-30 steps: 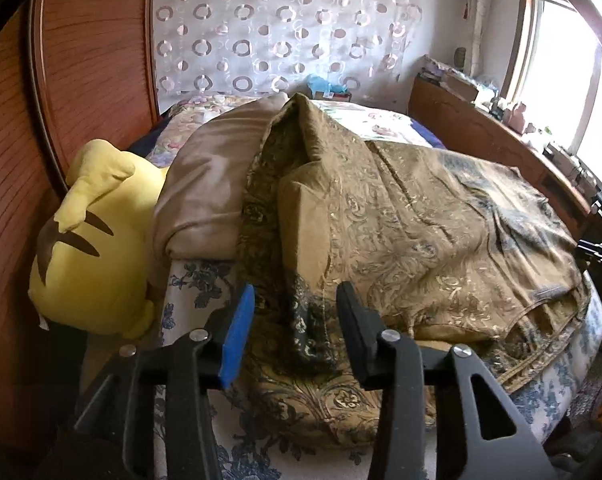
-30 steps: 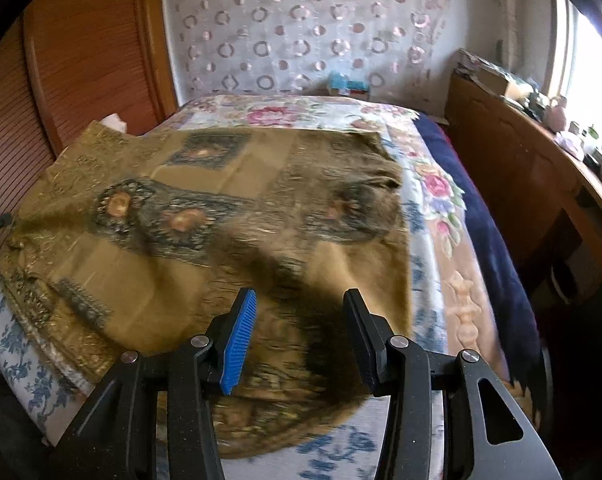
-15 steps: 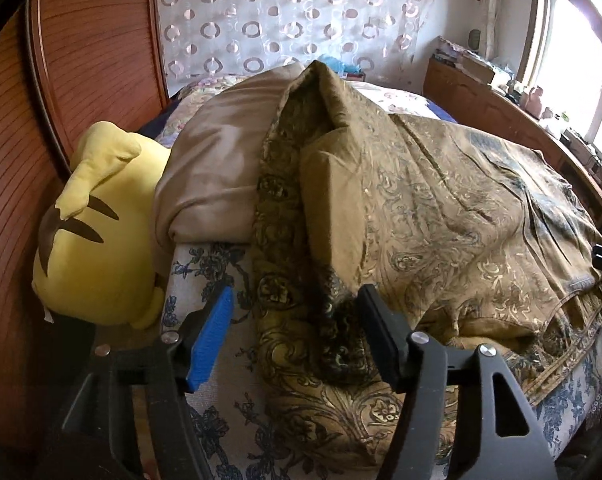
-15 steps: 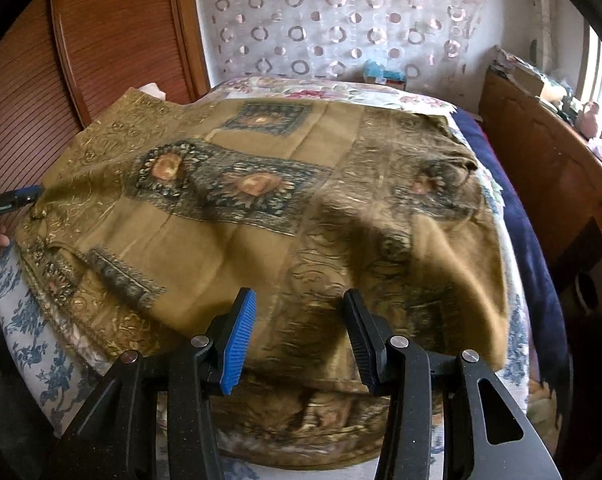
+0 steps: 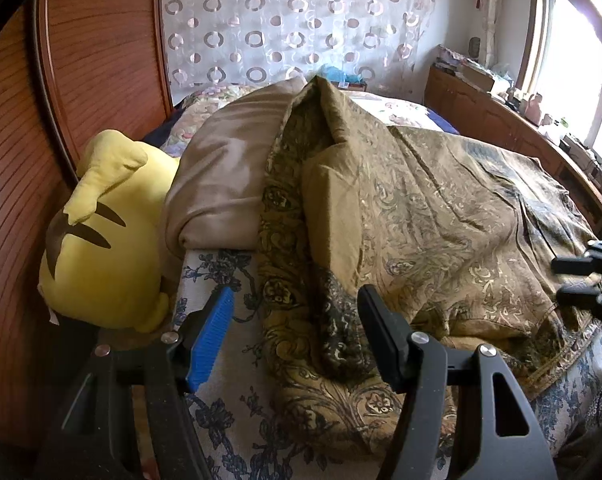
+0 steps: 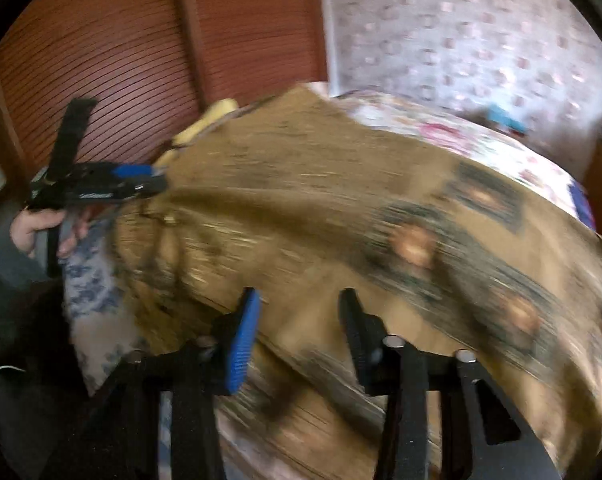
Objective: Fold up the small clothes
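The olive-brown patterned cloth (image 5: 441, 216) lies spread over the bed (image 5: 217, 280), covering most of its near end, with one edge bunched into a raised ridge and a rumpled fold that runs down toward the bed's near edge. In the right wrist view the same cloth (image 6: 341, 208) is blurred but shows dark panels with orange-brown medallions across its surface.

The left claw (image 5: 297, 336) hovers over that rumpled fold with its jaws apart; the fold sits between the blue pad and the black one, and neither pad presses on it. From the right wrist view the left claw (image 6: 149, 180) appears at the cloth's far left corner, gripped by a hand (image 6: 41, 228) in a grey sleeve.

The right claw (image 6: 297, 336) hangs over the cloth's near edge, its jaws closing, with nothing pinched between them.

Beside the cloth's ridge lies a beige pillow (image 5: 229, 168), and just beyond that a yellow plush toy (image 5: 105, 240) leans against the wooden headboard (image 5: 101, 52). Behind the bed hangs a sheer curtain with ring patterns (image 5: 293, 24).
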Demonstrator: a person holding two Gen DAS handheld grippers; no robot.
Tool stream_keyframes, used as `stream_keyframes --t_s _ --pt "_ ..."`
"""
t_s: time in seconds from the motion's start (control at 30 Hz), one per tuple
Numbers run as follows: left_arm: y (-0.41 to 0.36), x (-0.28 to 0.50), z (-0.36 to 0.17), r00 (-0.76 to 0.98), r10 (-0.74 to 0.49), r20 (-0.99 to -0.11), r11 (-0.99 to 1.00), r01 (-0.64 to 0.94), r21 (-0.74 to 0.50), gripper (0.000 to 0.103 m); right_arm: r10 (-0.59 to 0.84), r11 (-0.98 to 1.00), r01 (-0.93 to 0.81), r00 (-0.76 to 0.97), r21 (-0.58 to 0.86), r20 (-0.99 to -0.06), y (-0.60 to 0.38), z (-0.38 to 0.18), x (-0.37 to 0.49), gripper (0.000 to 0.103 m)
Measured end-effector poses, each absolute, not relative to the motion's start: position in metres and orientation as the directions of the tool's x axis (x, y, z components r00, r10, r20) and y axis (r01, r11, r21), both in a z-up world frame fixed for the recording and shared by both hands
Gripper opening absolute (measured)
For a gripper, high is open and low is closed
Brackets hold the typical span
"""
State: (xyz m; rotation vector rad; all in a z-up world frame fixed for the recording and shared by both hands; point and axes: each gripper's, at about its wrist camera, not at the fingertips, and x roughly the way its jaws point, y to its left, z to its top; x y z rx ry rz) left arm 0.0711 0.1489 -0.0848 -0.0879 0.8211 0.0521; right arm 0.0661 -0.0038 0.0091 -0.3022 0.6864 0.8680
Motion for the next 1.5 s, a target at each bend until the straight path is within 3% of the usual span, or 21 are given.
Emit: stream_keyframes --t_s 0.3,0.6,0.67,0.8,1.3,1.4,1.47,1.5 --pt "0.149 0.065 -0.080 0.694 0.013 -0.719 0.995 -0.081 -0.060 0.065 0.612 0.502 -0.865 0.357 -0.003 -0.706 0.071 -0.018 0.075 0.028" --pt "0.149 0.065 -0.081 0.693 0.013 -0.721 0.995 -0.081 -0.060 0.066 0.558 0.516 -0.853 0.405 -0.080 -0.725 0.094 -0.035 0.075 0.019" --pt "0.150 0.064 -0.081 0.693 0.012 -0.721 0.995 -0.081 -0.061 0.066 0.556 0.511 -0.854 0.415 -0.098 -0.720 0.091 -0.034 0.074 0.010" --pt "0.151 0.064 -0.081 0.691 0.014 -0.723 0.995 -0.084 -0.061 0.066 0.577 0.499 -0.863 0.401 -0.081 -0.711 0.085 -0.030 0.068 0.004" --pt "0.149 0.082 -0.088 0.667 -0.022 -0.745 0.994 -0.065 -0.088 0.066 0.639 0.476 -0.879 0.327 0.024 -0.696 0.072 -0.025 0.060 0.005" --pt "0.149 0.086 -0.091 0.659 -0.030 -0.751 0.994 -0.060 -0.092 0.066 0.644 0.489 -0.872 0.338 0.029 -0.686 0.052 -0.018 0.051 0.015" --pt "0.149 0.088 -0.093 0.653 -0.034 -0.756 0.994 -0.058 -0.095 0.066 0.641 0.508 -0.861 0.360 0.024 -0.678 0.041 -0.010 0.049 0.031" --pt "0.149 0.088 -0.093 0.652 -0.034 -0.757 0.994 -0.058 -0.095 0.065 0.638 0.520 -0.854 0.373 0.020 -0.674 0.039 -0.008 0.049 0.034"
